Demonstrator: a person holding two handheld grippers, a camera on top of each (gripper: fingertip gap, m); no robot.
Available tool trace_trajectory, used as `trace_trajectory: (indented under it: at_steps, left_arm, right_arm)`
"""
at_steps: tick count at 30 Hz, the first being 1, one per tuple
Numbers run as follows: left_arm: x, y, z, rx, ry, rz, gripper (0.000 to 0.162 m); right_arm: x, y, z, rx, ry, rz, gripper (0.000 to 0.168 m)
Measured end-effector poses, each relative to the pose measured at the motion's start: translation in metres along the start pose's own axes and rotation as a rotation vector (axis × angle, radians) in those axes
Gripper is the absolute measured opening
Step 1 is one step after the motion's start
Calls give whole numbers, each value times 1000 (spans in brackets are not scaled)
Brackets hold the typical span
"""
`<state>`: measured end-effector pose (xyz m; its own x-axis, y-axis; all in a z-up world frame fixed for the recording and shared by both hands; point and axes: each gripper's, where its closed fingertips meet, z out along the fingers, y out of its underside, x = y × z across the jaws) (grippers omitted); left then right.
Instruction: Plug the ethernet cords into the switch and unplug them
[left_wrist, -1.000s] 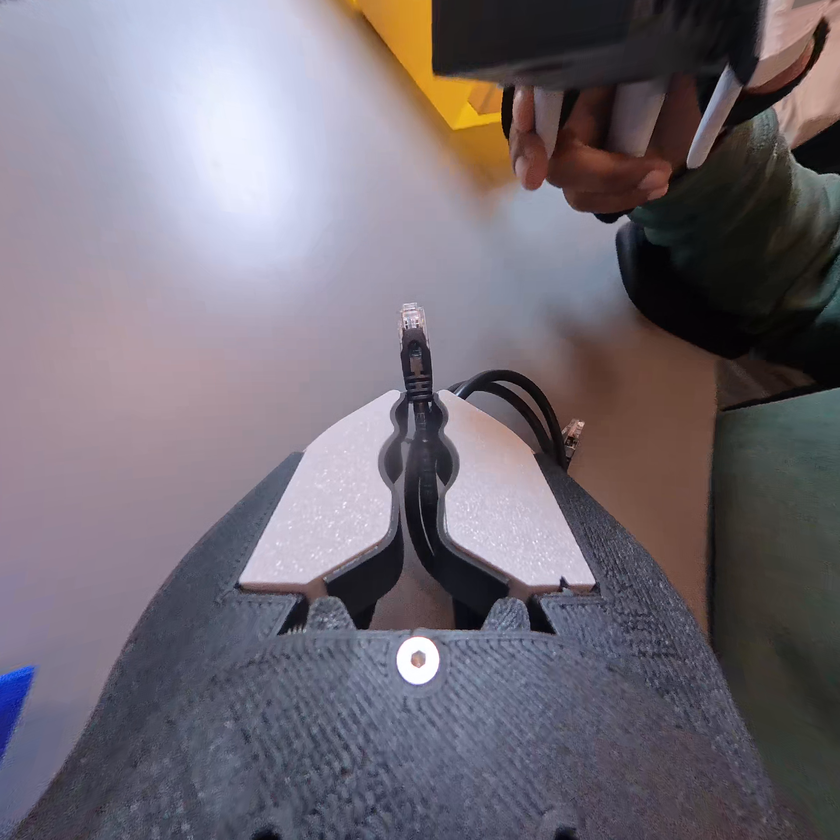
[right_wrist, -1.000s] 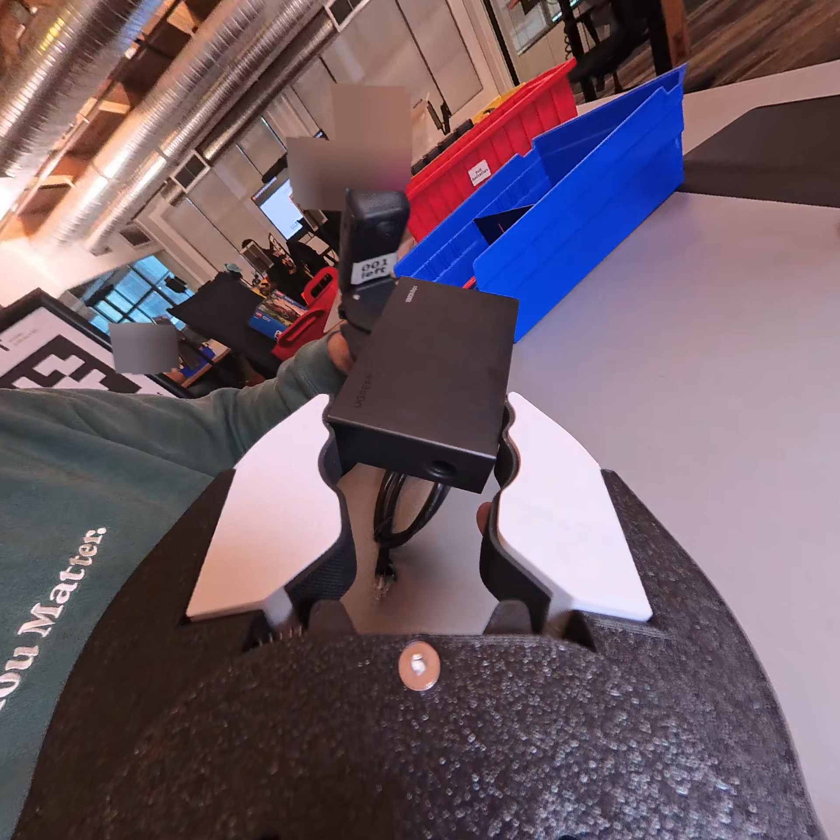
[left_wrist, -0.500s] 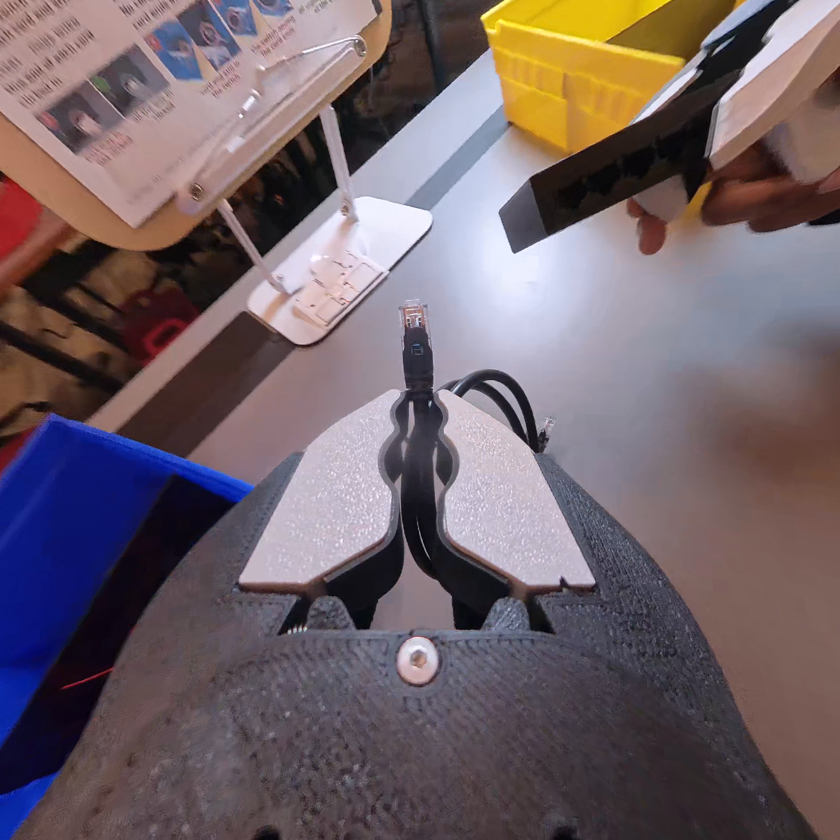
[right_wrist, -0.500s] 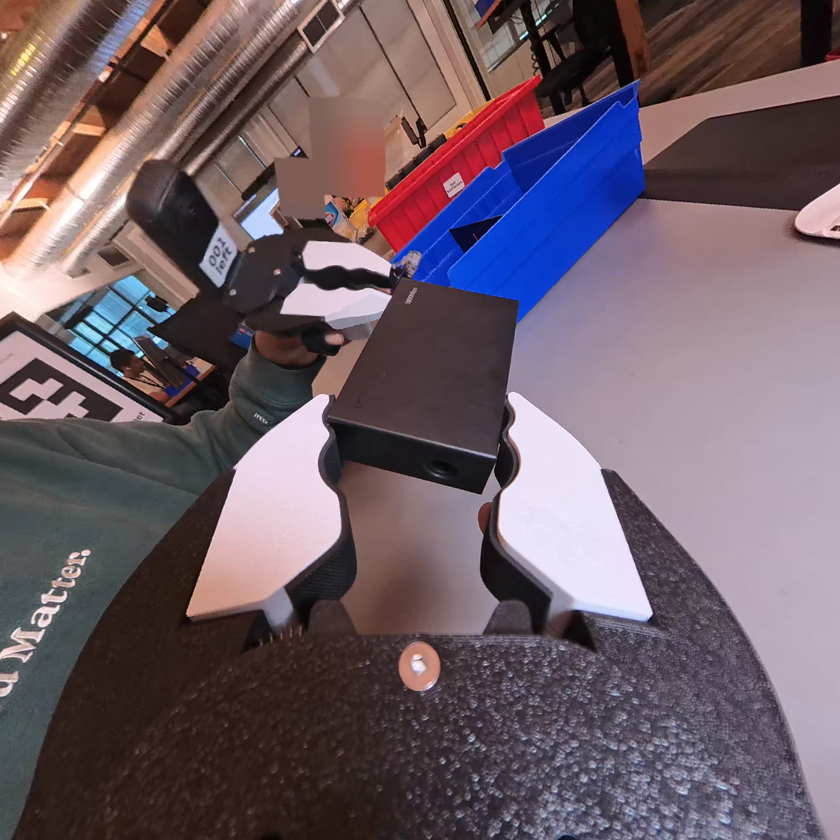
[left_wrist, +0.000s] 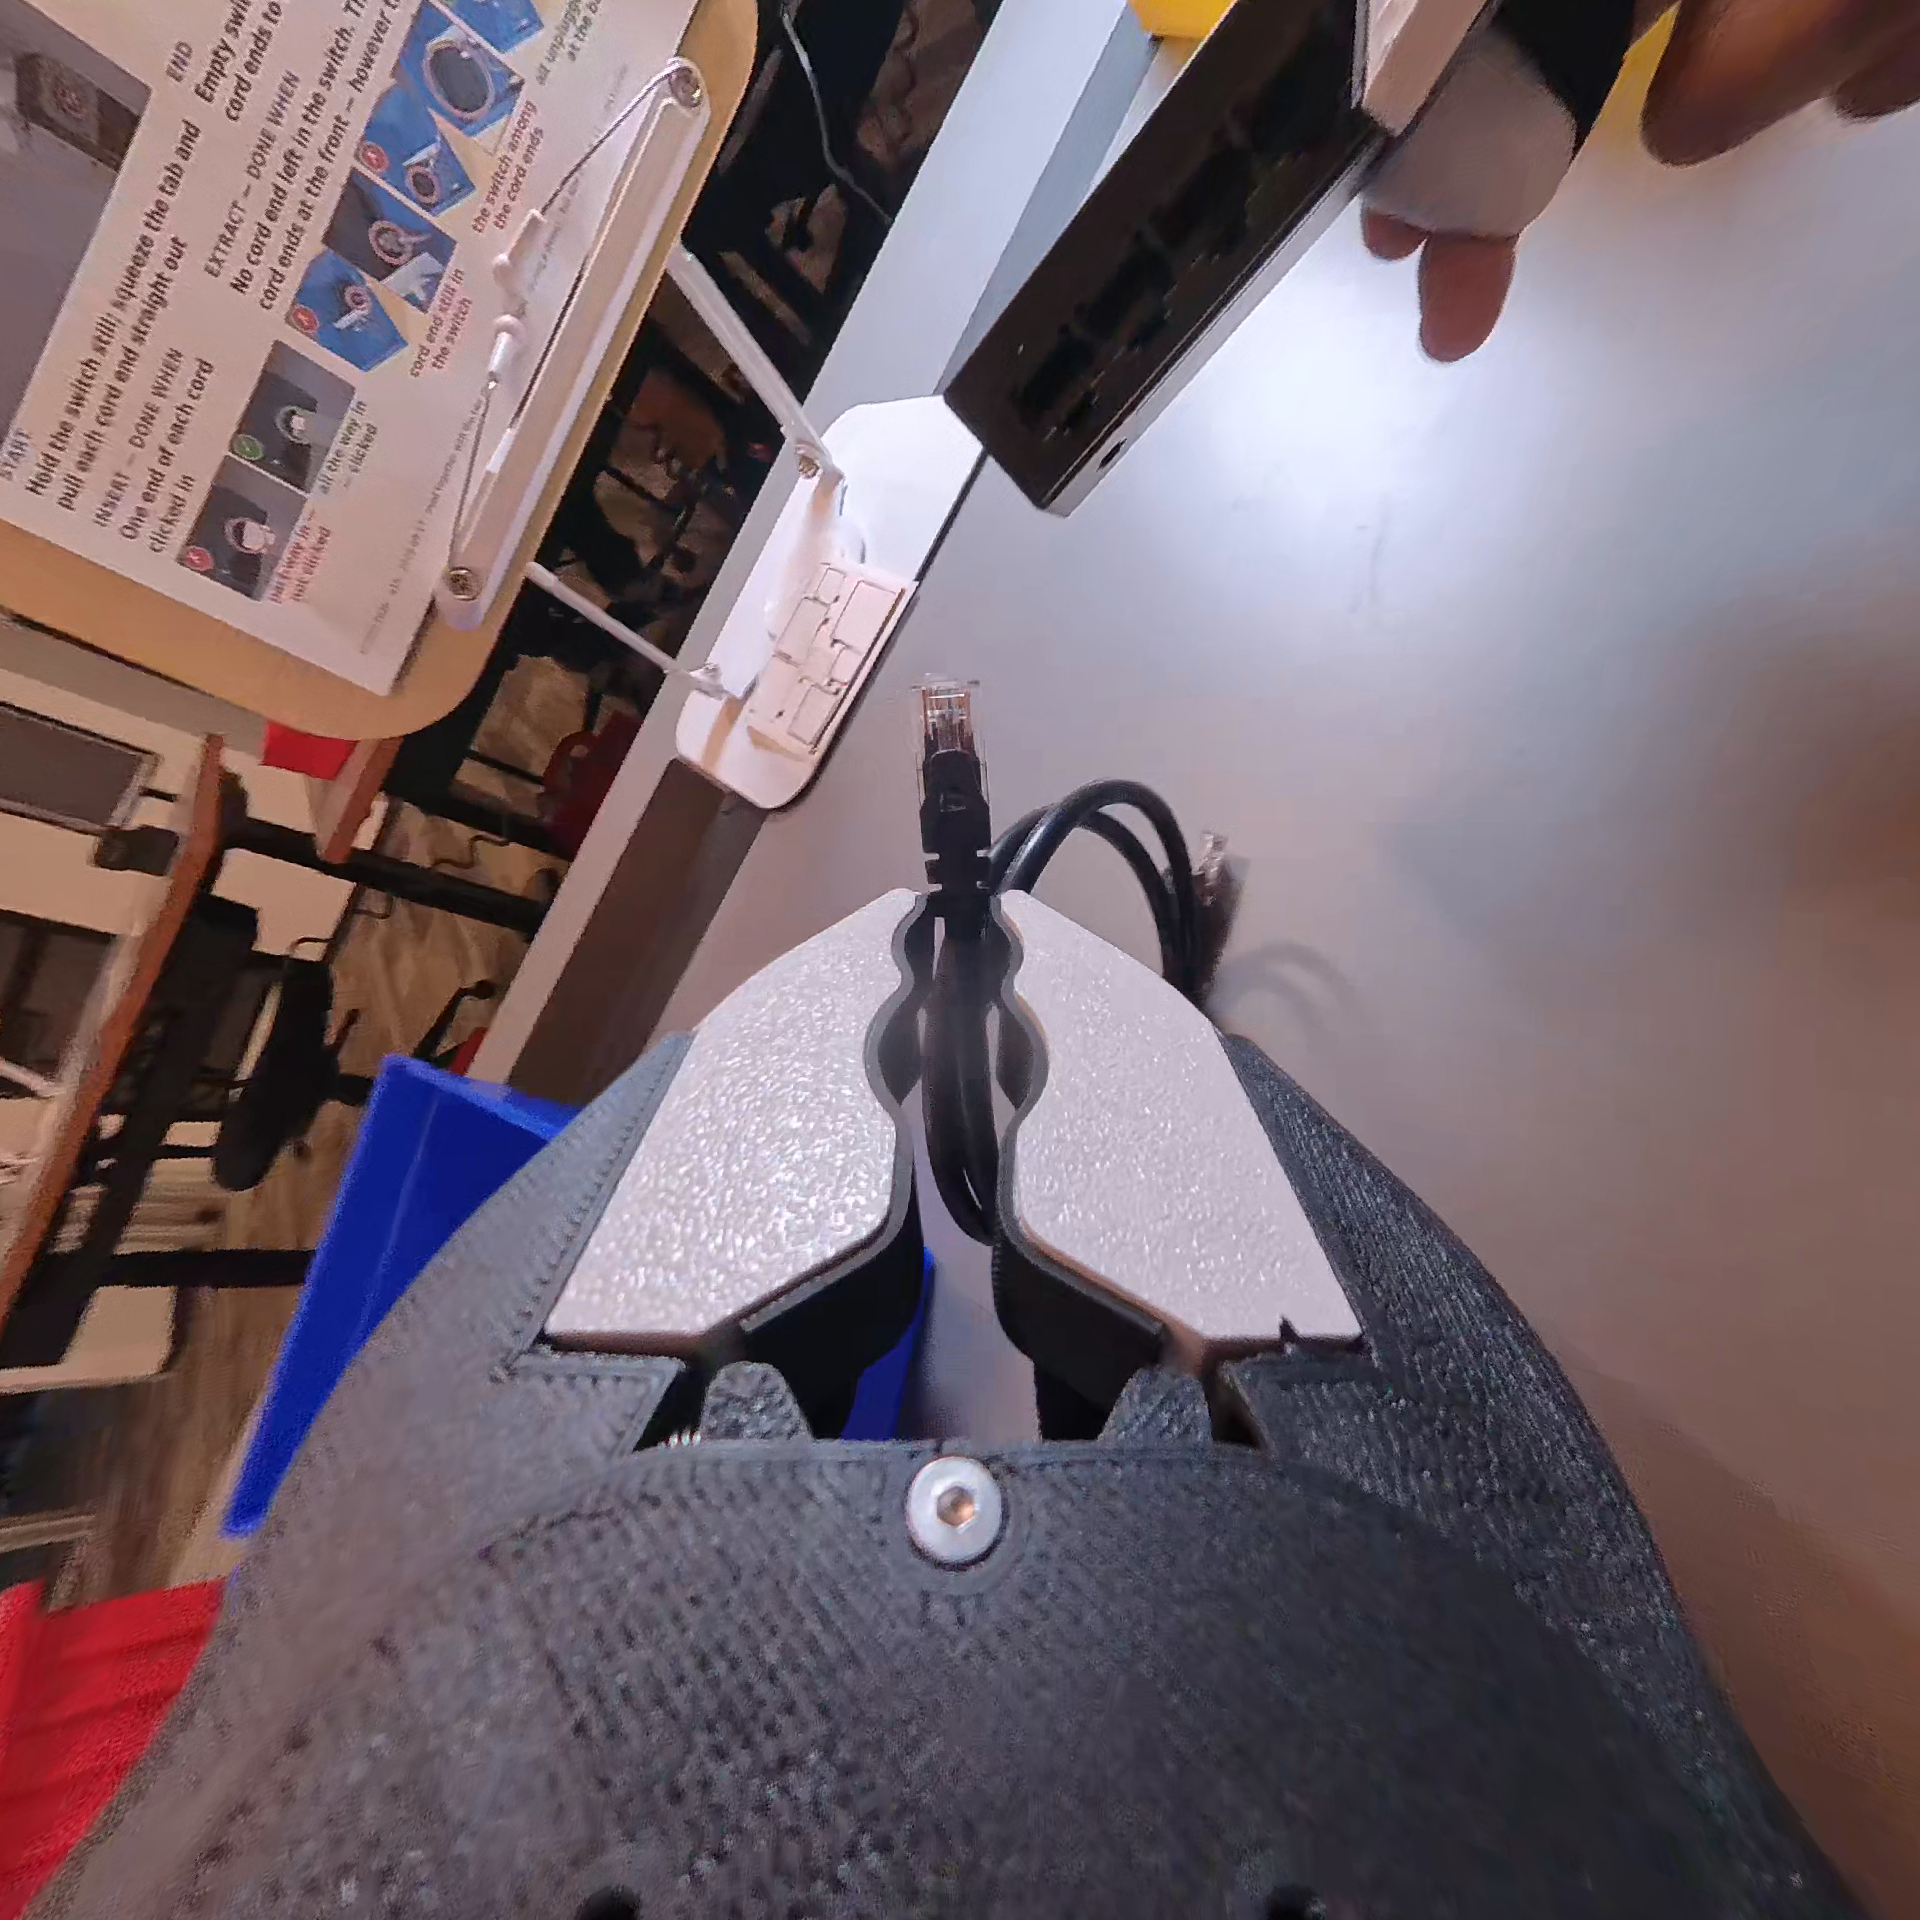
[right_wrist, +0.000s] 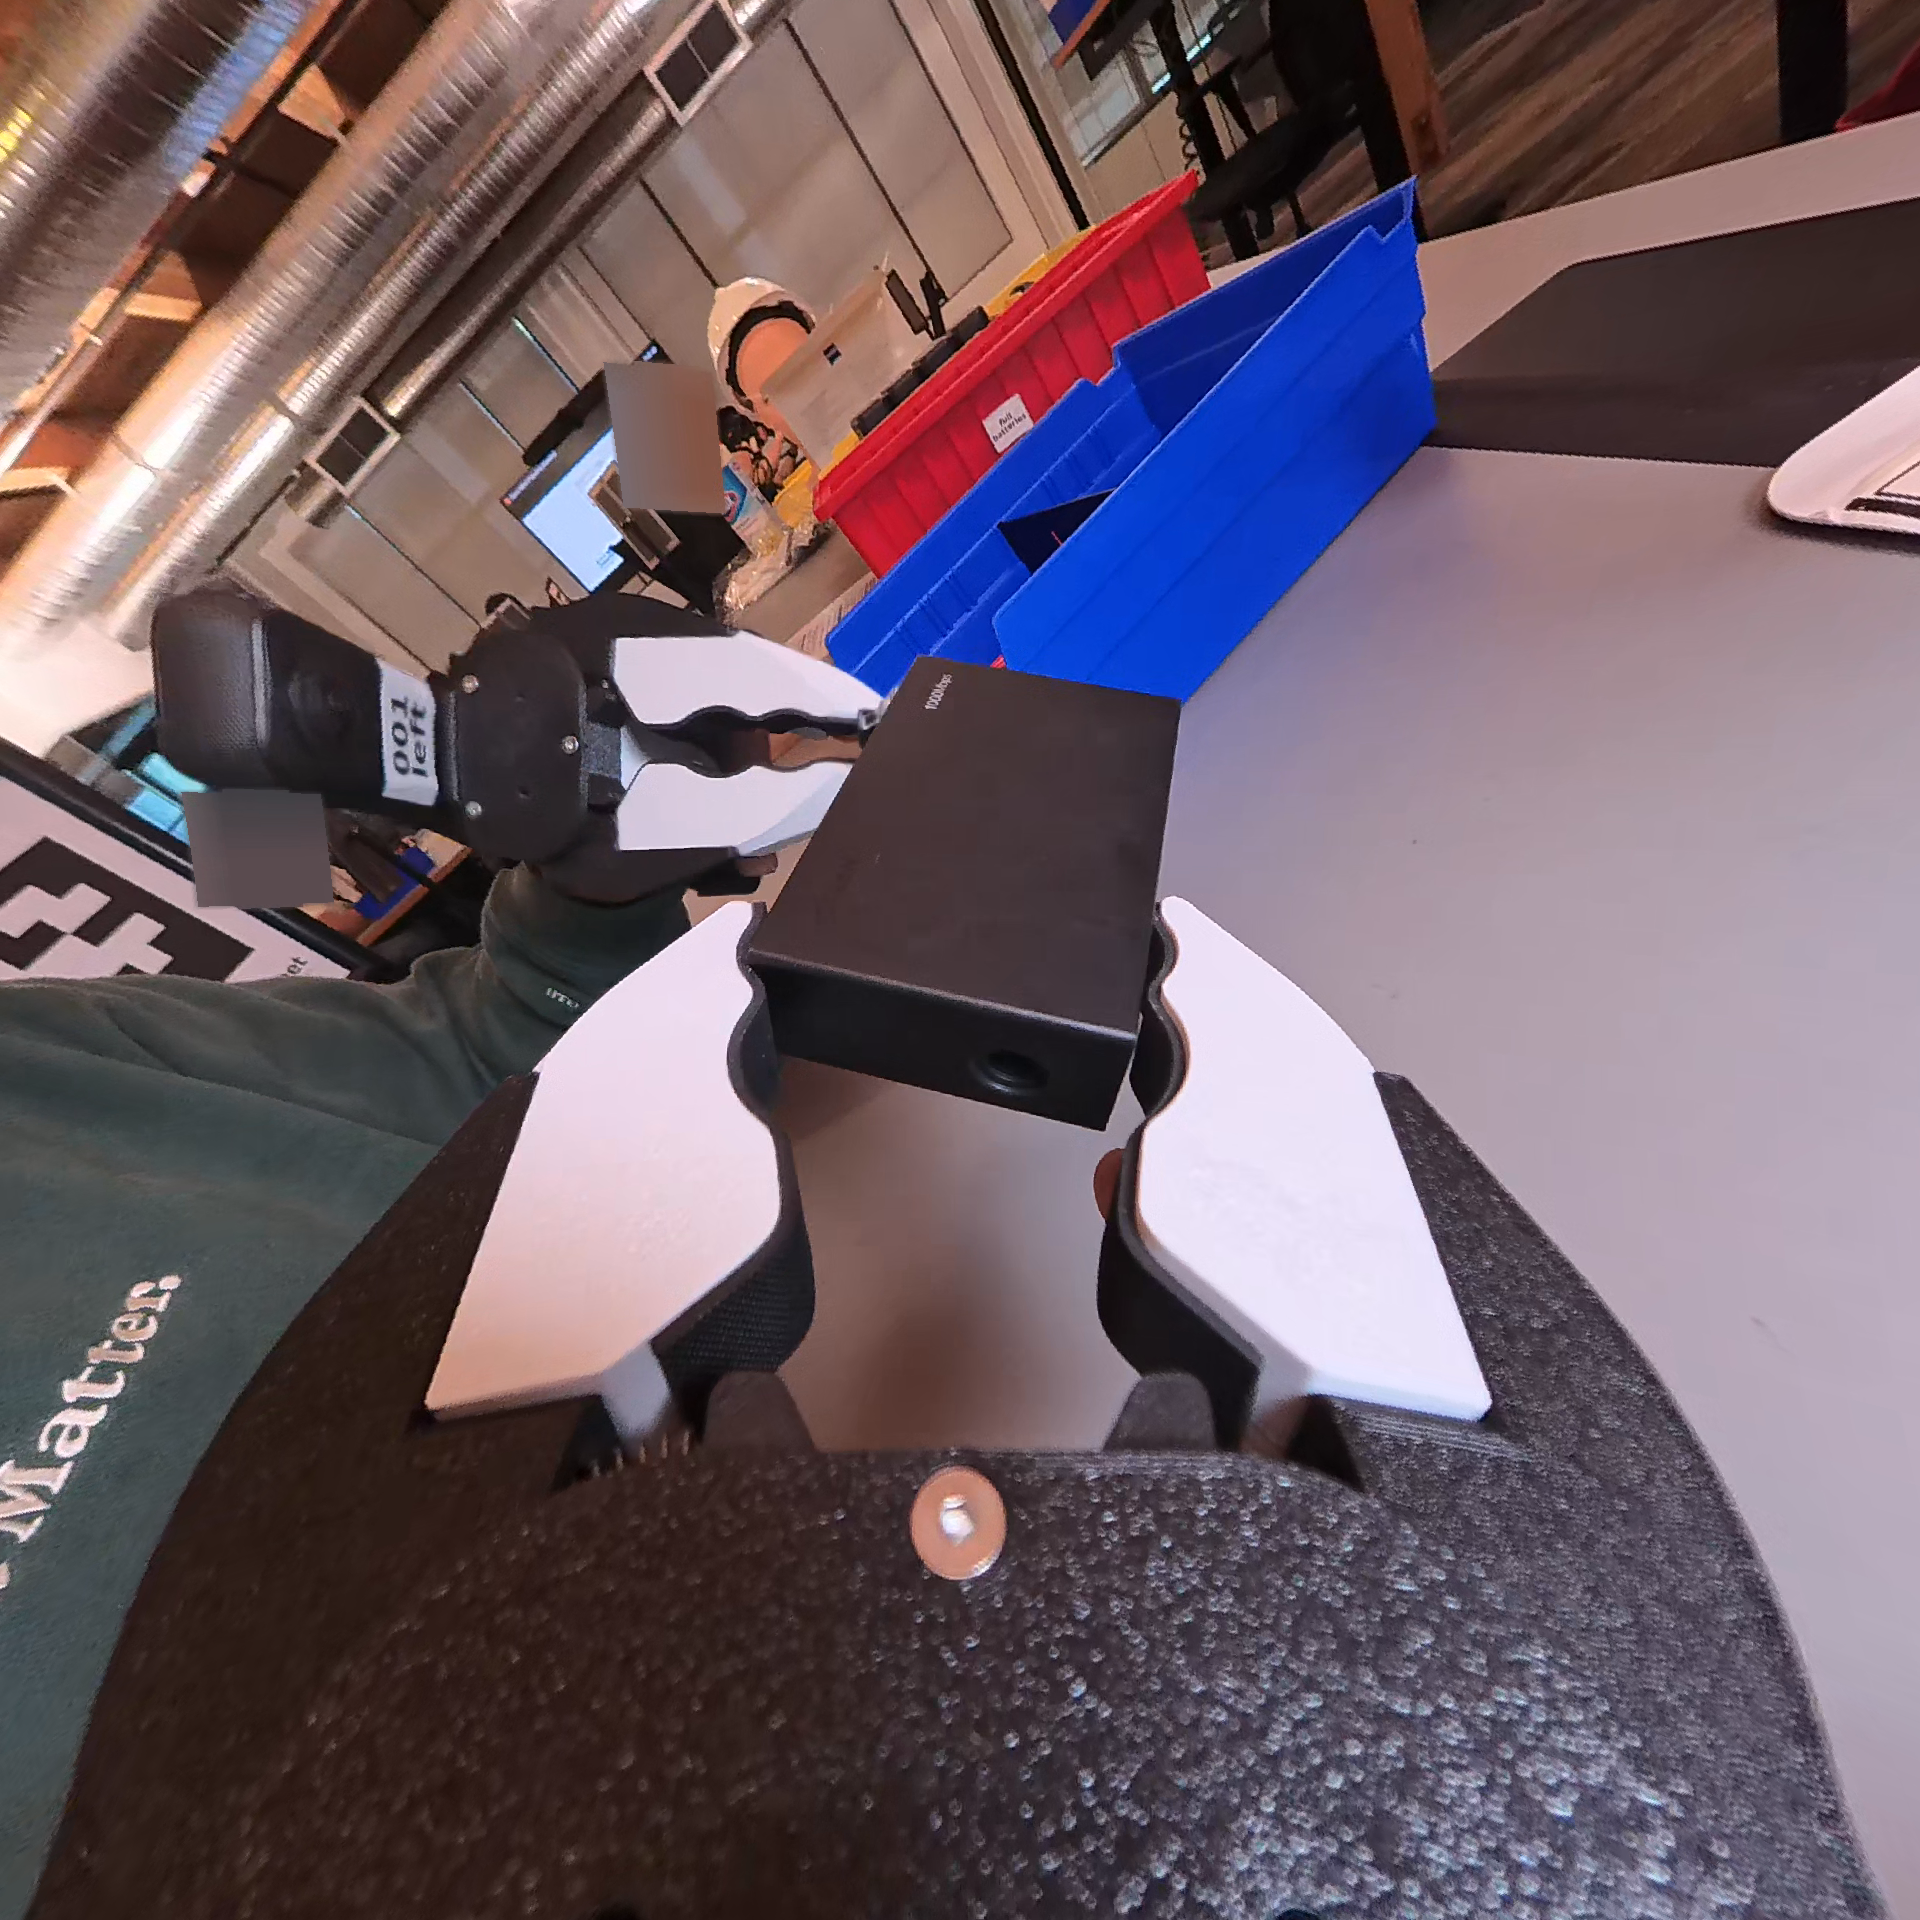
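Observation:
My left gripper (left_wrist: 956, 906) is shut on a black ethernet cord (left_wrist: 958, 1049). Its clear plug (left_wrist: 943, 717) sticks out past the fingertips. The rest of the cord loops to the right, with a second plug (left_wrist: 1210, 862) hanging free. My right gripper (right_wrist: 951, 940) is shut on the black switch (right_wrist: 987, 842) by its short end and holds it above the grey table. In the left wrist view the switch (left_wrist: 1164, 281) is at the upper right, its port side facing the plug, a gap apart. The left gripper also shows in the right wrist view (right_wrist: 852, 743) at the switch's far left corner.
Blue bins (right_wrist: 1195, 520) and a red bin (right_wrist: 1018, 364) stand at the table's far side. A white stand (left_wrist: 800, 665) holding an instruction sheet (left_wrist: 291, 301) is left of the switch. A blue bin (left_wrist: 416, 1195) sits under the left gripper. A yellow bin (left_wrist: 1184, 16) is behind the switch.
The left gripper has swung up and round with the cord, so the plug now points toward the switch's port side. The switch has come closer. The right gripper keeps its hold.

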<state>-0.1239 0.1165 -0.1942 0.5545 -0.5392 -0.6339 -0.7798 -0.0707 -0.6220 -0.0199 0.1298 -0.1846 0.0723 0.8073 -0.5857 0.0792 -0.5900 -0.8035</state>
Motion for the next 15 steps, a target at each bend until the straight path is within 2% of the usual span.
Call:
trace_trajectory:
  at_steps: [1,9,15]
  left_arm:
    - [3,-1,-1,16,31,-33,10]
    - [11,-11,-4,150,249,-324,10]
    - [24,-11,1,158,335,-363,10]
  right_arm:
    - [0,0,0,0,1,0,68]
    - [-2,1,2,2,1,1,67]
    - [-7,6,6,-24,-31,34,67]
